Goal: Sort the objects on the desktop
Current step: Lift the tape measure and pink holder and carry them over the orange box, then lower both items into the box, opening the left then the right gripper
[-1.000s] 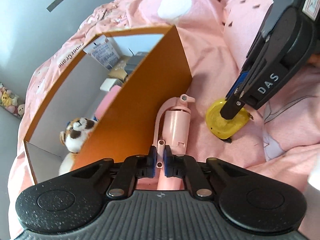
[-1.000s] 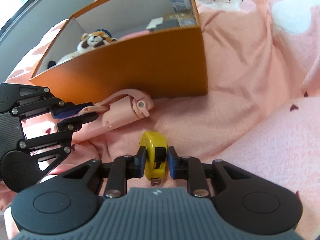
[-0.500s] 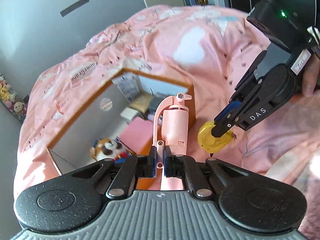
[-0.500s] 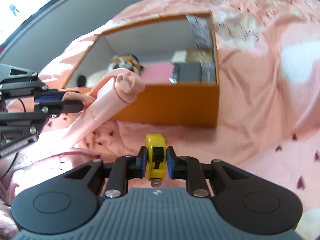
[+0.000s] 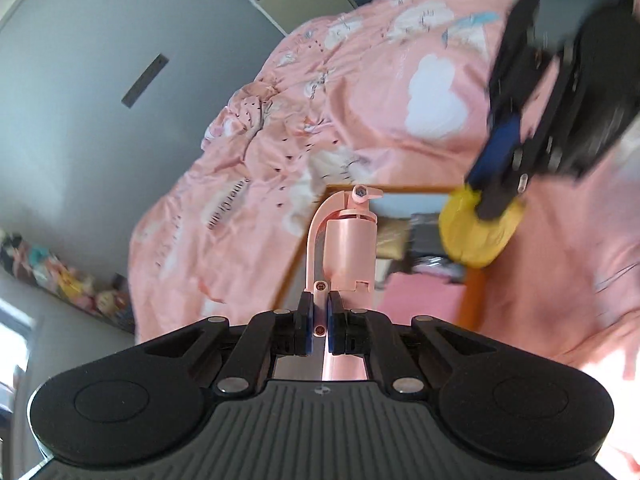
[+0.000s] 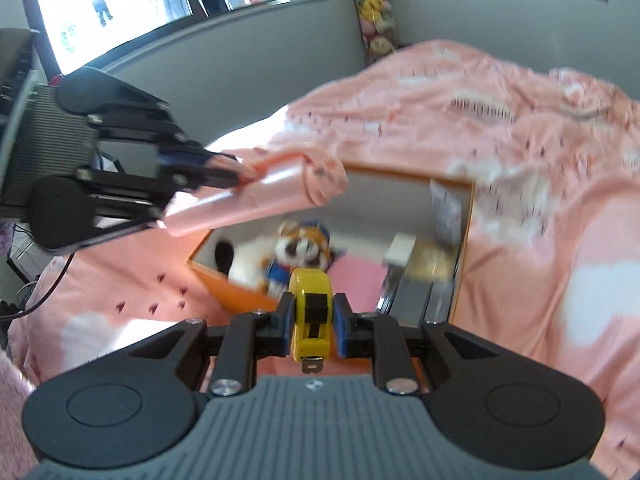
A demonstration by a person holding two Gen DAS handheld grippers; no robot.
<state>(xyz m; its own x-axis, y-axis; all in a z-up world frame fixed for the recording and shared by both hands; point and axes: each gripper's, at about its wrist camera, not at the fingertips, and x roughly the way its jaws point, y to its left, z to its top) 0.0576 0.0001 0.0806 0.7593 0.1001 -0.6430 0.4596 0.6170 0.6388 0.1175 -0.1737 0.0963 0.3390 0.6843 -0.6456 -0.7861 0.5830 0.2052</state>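
Note:
My left gripper (image 5: 319, 312) is shut on the thin handle of a pink extinguisher-shaped toy (image 5: 349, 252) and holds it in the air over the near side of the orange box (image 5: 472, 296). My right gripper (image 6: 313, 312) is shut on a yellow tape measure (image 6: 312, 312) and holds it above the box (image 6: 466, 240). In the left wrist view the right gripper (image 5: 500, 184) with the tape measure (image 5: 478, 232) hangs at the upper right. In the right wrist view the left gripper (image 6: 208, 178) with the pink toy (image 6: 256, 196) is at the left.
The box lies on a pink quilt (image 5: 360, 92) and holds a plush animal (image 6: 300, 246), a pink pad (image 6: 356, 276), small cartons (image 6: 400, 250) and a paper packet (image 6: 446, 208). A grey wall (image 5: 100, 80) and a shelf of plush toys (image 5: 60, 276) lie beyond.
Both grippers have risen from the quilt with their objects and moved over the box. The views now look down into the box from higher up.

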